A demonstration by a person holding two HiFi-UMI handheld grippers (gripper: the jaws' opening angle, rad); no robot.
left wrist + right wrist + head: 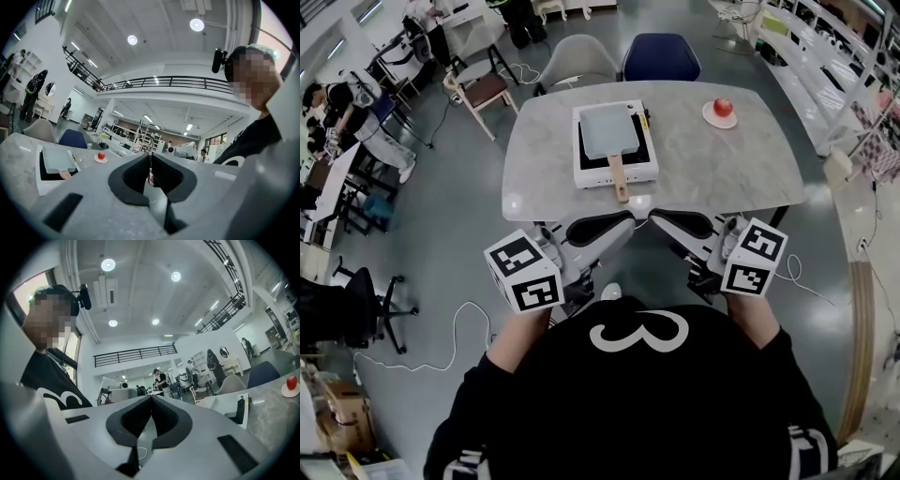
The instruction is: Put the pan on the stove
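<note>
Here left gripper (623, 221) and right gripper (661, 219) point inward, tips near, both closed empty.

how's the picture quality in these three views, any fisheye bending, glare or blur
Head view: sharp and evenly lit, with the floor bowing round the table. Left gripper view: heavy fisheye arches the balcony railing, black corners, ceiling lamp blown out white. Right gripper view: same black corners, round ceiling light glaring.

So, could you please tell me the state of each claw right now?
Left claw: closed, holding nothing.
Right claw: closed, holding nothing.
</note>
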